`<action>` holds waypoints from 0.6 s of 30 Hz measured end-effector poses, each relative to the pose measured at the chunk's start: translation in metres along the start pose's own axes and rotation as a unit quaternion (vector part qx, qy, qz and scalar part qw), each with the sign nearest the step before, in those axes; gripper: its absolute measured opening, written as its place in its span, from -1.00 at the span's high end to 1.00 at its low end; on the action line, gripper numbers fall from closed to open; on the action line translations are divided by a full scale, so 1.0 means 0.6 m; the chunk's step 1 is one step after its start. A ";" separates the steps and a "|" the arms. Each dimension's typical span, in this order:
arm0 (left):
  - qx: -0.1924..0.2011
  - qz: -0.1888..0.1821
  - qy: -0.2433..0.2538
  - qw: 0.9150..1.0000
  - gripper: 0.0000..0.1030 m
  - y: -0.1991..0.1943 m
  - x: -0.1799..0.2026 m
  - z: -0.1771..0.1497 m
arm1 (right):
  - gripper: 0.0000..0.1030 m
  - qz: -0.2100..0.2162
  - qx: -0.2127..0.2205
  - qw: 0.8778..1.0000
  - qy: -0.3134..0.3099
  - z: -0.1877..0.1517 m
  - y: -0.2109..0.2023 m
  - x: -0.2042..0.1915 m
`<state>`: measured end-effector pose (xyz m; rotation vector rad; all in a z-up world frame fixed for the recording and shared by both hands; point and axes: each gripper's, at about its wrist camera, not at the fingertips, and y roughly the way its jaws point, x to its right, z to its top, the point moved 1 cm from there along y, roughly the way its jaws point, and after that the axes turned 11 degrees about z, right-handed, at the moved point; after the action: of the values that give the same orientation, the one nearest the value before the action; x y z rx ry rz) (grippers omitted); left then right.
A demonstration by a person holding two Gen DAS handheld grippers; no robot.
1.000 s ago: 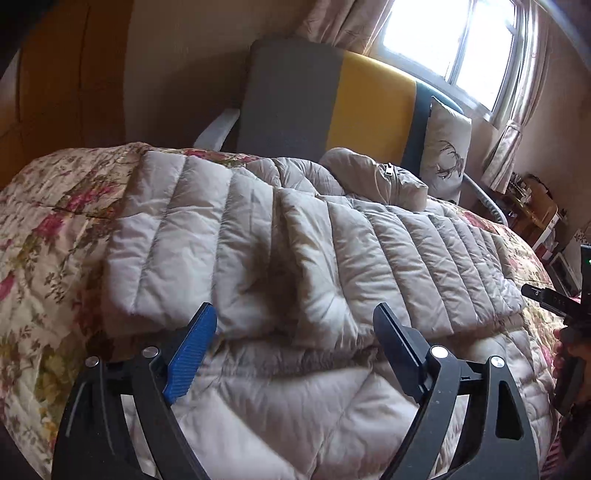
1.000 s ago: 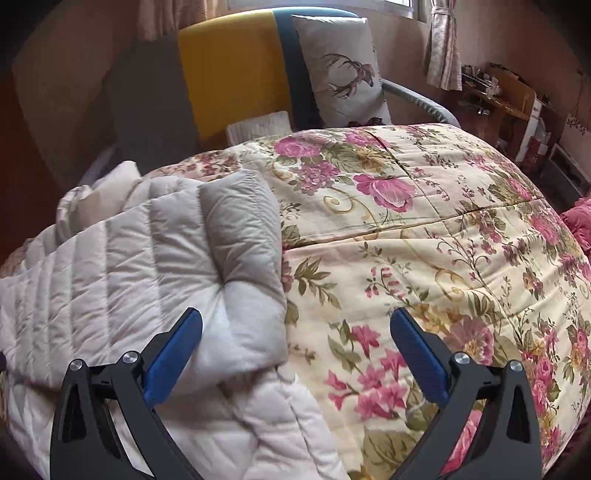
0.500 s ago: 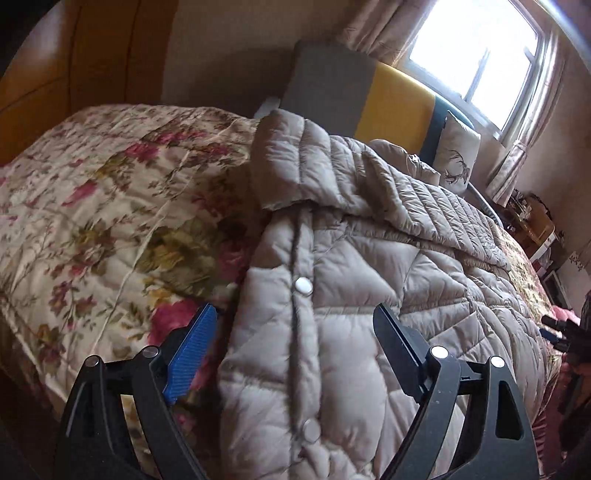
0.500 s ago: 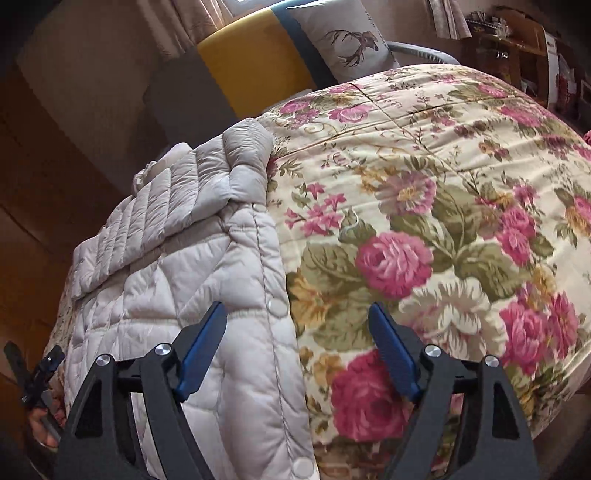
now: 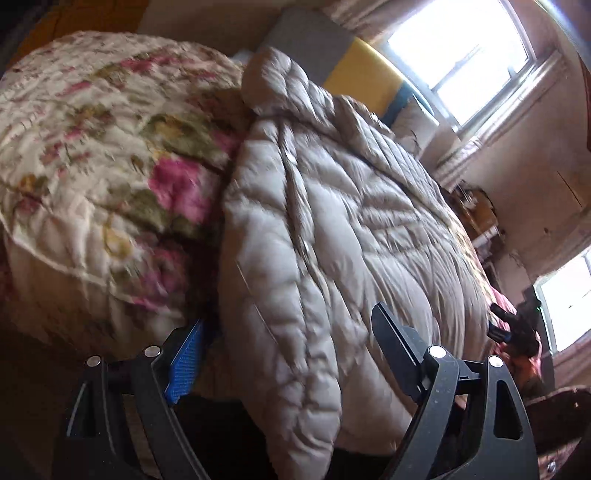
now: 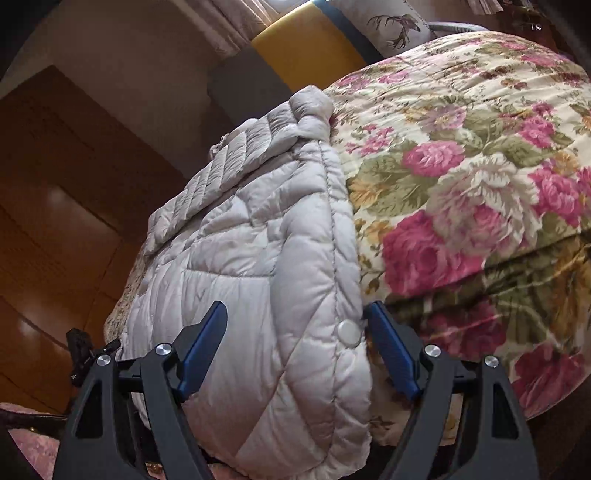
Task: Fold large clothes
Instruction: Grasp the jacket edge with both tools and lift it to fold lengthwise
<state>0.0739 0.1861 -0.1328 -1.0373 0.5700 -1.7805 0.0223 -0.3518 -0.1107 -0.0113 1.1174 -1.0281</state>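
Right wrist view is showing your right gripper (image 6: 295,345) straddling the puffy jacket (image 6: 258,258) hem corner, jaws wide, not pinching. Left gripper (image 5: 284,350) is gaping likewise around its corner; it's probably light, slippery, so bite deep.

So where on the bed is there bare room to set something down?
Bare floral quilt lies open between the puffer jacket and the deer cushion, and again beyond the jacket's other edge. The middle is crowded.
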 end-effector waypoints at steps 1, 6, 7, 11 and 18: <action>-0.010 -0.004 0.003 1.000 -0.63 0.002 0.003 -0.011 | -0.52 0.006 -0.008 1.000 0.004 -0.012 0.004 0.002; -0.050 -0.048 0.001 0.998 -0.63 0.017 0.014 -0.058 | -0.52 0.048 -0.004 0.999 0.020 -0.049 0.005 0.008; -0.061 -0.060 0.004 0.996 -0.63 0.022 0.018 -0.066 | -0.52 0.058 0.000 0.998 0.028 -0.051 0.003 0.012; -0.083 -0.080 0.029 0.993 -0.52 0.042 0.049 -0.083 | -0.52 0.111 0.013 0.991 0.073 -0.054 -0.004 0.034; -0.056 -0.095 0.035 0.993 0.41 0.027 0.079 -0.078 | -0.52 0.154 0.002 0.984 0.091 -0.066 -0.004 0.039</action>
<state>0.0340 0.1331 -0.1508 -1.1407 0.6389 -1.9768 -0.0074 -0.3504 -0.1458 0.2556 1.2381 -0.7643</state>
